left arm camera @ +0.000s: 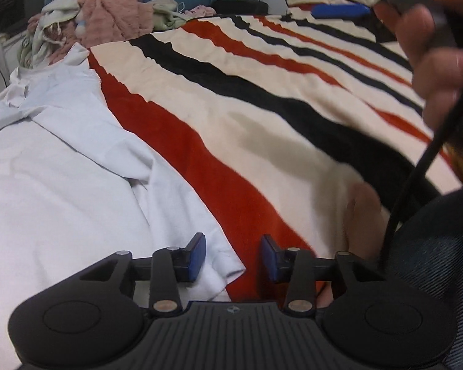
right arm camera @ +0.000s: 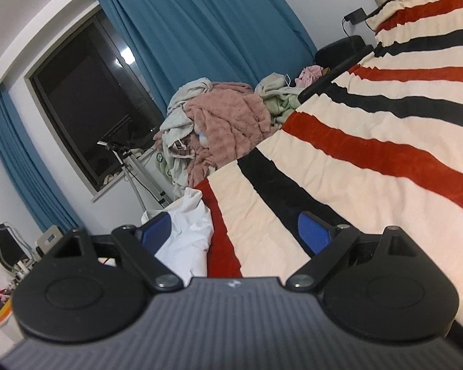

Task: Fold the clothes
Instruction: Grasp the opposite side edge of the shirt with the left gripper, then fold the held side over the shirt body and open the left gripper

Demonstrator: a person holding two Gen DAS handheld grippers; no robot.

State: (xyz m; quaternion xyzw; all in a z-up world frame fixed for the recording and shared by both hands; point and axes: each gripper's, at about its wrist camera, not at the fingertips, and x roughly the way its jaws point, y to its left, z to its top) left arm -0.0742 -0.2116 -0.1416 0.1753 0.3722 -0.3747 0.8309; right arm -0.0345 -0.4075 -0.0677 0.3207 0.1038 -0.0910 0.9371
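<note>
A white shirt (left arm camera: 61, 166) lies spread on the striped blanket (left arm camera: 262, 98) at the left of the left wrist view, collar toward the far end. My left gripper (left arm camera: 233, 257) is open, its blue pads either side of the shirt's near corner, holding nothing. In the right wrist view my right gripper (right arm camera: 234, 232) is open and empty above the blanket (right arm camera: 370, 154), with a part of the white shirt (right arm camera: 188, 231) just beyond its left finger. A hand (left arm camera: 441, 49) holding the right gripper shows at the upper right of the left wrist view.
A heap of pink and pale green clothes (right arm camera: 219, 123) sits at the bed's far edge, also in the left wrist view (left arm camera: 92, 21). Blue curtains (right arm camera: 200, 21) and a dark window (right arm camera: 86, 98) stand behind. A black cable (left arm camera: 423, 169) runs down at the right.
</note>
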